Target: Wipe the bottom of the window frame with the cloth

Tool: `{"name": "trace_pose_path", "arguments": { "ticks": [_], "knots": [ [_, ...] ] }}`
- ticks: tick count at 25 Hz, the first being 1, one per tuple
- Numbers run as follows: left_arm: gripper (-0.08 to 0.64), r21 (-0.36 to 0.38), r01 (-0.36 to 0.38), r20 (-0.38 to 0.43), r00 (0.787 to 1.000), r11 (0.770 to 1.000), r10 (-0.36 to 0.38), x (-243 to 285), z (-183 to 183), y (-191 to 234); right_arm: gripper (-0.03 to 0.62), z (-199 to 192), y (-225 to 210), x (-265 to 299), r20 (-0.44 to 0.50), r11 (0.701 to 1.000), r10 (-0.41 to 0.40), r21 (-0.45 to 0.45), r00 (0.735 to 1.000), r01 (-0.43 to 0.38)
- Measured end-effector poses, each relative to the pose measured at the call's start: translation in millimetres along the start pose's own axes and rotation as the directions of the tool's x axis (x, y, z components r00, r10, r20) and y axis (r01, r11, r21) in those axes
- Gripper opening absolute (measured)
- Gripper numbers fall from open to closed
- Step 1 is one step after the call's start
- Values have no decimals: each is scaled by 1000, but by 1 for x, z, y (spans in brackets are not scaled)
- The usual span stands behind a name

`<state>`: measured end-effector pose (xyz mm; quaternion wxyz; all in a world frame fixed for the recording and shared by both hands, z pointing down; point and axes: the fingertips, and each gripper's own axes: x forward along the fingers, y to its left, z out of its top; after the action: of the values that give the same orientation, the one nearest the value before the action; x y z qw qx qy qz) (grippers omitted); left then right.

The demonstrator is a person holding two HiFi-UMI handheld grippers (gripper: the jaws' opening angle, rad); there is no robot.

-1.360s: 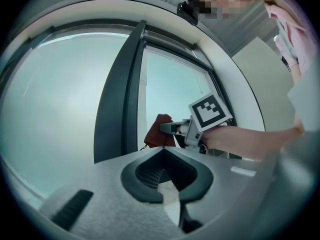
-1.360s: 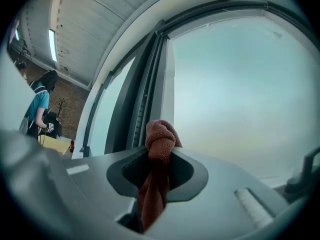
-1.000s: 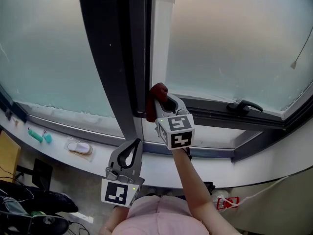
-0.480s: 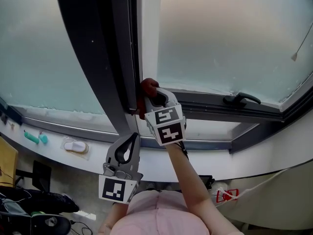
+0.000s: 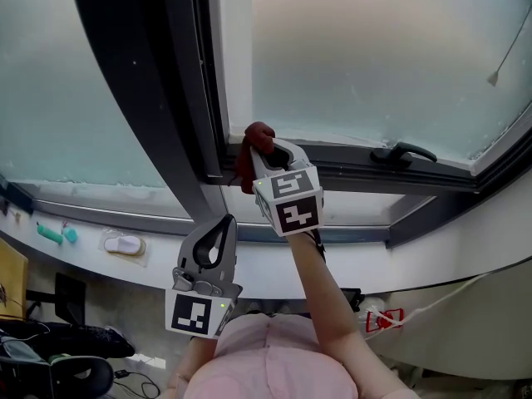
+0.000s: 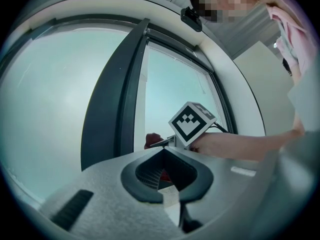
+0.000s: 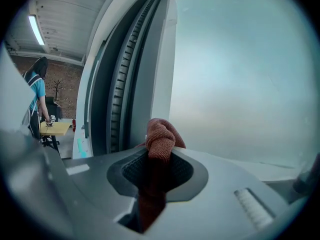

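**Cloth set in the corner, the rail lies ahead**

The right tool (image 5: pixel 268 150) is clamped on the reddish-brown cloth (image 5: pixel 256 136). A bunched wad of it stands out past the jaw tips and the rest hangs down between them. The cloth sits at the foot of the dark upright post (image 5: pixel 166 98), just to its right, in the corner where the bottom rail of the window frame (image 5: pixel 349 174) begins. The left tool (image 5: pixel 223 227) hangs below and in front of the post, jaws together on nothing, well apart from the frame.

By the look of it the wipe is at its post end, with nearly the whole rail stretching away to the right of the post.

To do the stroke well:
- Tilt the right tool so that the wad, not the hard jaw tips, meets the metal.
- Press firmly and draw it away from the post in one steady pass.
- The window handle (image 5: pixel 403 152) stands on the rail far to the right of the post, so the cloth will likely have to work round its base.
- A snag there could tug the fold out of the jaws, so slow down as it nears.
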<state>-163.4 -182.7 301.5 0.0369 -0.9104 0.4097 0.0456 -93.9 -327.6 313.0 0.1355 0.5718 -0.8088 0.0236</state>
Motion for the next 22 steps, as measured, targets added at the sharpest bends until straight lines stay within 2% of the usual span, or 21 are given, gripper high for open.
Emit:
{"name": "trace_pose_path", "arguments": {
  "ticks": [7, 22],
  "knots": [
    [-6, 11, 28, 2, 1000, 1000, -28, 3, -2, -9, 77, -6, -24, -11, 5, 998, -55, 22, 998, 55],
    [-6, 10, 50, -5, 999, 999, -50, 11, -4, -27, 77, -16, -55, -31, 8, 994, -96, 57, 995, 96]
  ]
}}
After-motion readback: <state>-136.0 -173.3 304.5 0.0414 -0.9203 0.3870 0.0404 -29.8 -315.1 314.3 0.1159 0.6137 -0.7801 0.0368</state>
